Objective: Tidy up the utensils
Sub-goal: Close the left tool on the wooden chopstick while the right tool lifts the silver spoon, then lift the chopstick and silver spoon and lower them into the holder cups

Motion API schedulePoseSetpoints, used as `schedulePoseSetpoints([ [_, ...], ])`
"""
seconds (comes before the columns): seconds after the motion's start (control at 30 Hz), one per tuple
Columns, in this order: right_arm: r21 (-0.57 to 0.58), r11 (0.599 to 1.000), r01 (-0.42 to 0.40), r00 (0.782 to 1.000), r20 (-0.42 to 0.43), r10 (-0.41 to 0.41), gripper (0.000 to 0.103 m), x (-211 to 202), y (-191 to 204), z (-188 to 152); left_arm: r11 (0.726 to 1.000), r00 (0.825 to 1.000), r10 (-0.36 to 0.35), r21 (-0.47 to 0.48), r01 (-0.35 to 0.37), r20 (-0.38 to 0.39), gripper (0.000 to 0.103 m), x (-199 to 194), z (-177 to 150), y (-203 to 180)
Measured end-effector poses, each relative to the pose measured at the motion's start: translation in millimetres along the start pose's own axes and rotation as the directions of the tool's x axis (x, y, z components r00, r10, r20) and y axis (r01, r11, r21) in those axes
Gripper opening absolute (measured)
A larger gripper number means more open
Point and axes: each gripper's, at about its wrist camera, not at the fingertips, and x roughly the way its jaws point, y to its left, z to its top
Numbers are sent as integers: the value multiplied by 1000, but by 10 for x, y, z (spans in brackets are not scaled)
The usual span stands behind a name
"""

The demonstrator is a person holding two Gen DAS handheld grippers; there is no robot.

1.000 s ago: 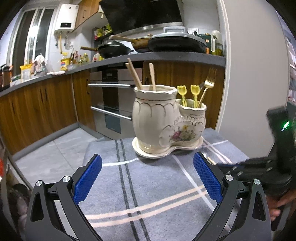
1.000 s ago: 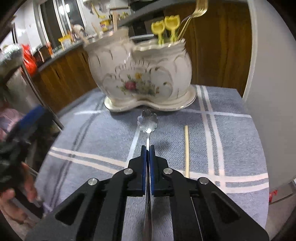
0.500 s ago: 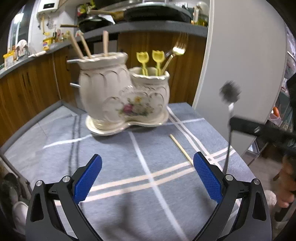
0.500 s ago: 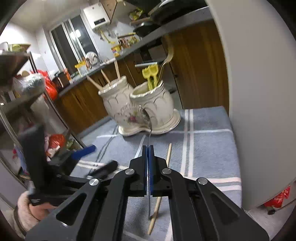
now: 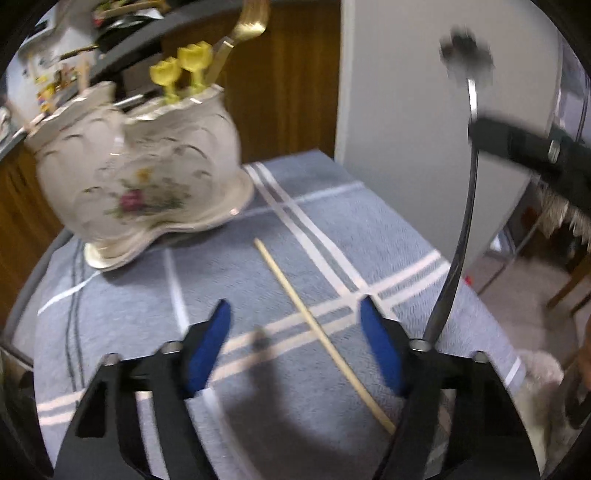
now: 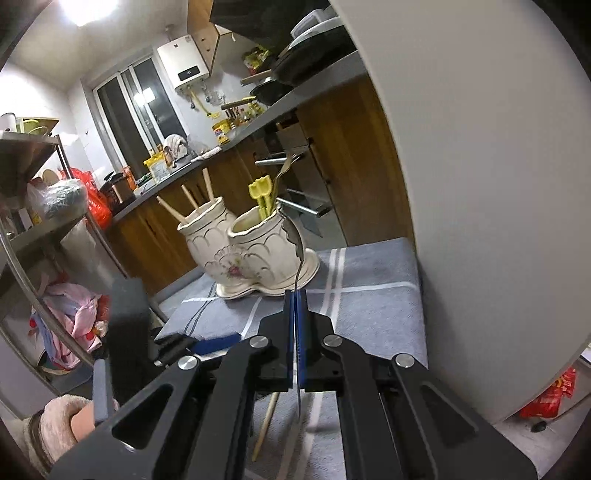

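Observation:
A cream double ceramic holder [image 5: 140, 177] [image 6: 255, 254] stands on the grey striped cloth [image 5: 332, 229]. Its taller pot holds chopsticks [image 6: 192, 201]; its lower pot holds yellow utensils [image 5: 184, 70] and a gold fork [image 5: 243, 26]. My right gripper [image 6: 295, 306] is shut on a silver flower-headed spoon [image 5: 465, 206] [image 6: 295, 243] and holds it upright above the cloth, right of the holder. My left gripper [image 5: 295, 347] is open and empty, low over a loose wooden chopstick [image 5: 317, 328] [image 6: 267, 421] lying on the cloth.
A white panel [image 5: 424, 110] [image 6: 480, 184] stands right of the table. The table's right edge drops to the floor [image 5: 517, 295]. Wooden kitchen cabinets [image 6: 332, 147] stand behind, and a metal rack [image 6: 37, 221] on the left.
The right gripper has lifted the spoon off the cloth and raised it. The left gripper has moved forward and right over the loose chopstick, with its jaws narrower than before.

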Motion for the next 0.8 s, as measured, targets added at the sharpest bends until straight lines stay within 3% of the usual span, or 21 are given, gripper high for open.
schedulePoseSetpoints([
  [0.17, -9, 1000, 5, 1000, 8, -5, 1, -26, 7, 8, 1000, 999, 3, 5, -3, -51, 42, 138, -9, -32],
  [0.23, -10, 1000, 2, 1000, 12, -2, 1, -36, 13, 12, 1000, 998, 16, -10, -17, -58, 22, 137, 5, 33],
  [0.33, -8, 1000, -3, 1000, 13, 3, 1, -30, 13, 5, 999, 998, -3, -33, 0, -63, 10, 133, 13, 152],
  [0.57, -15, 1000, -23, 999, 22, 23, 1, -12, 67, -33, 997, 998, -42, -72, 38, -52, 5, 22, -83, 383],
  [0.8, -46, 999, -23, 999, 43, 25, 1, 19, 151, -48, 998, 998, -41, -52, 44, 56, 5, -388, -138, 509],
])
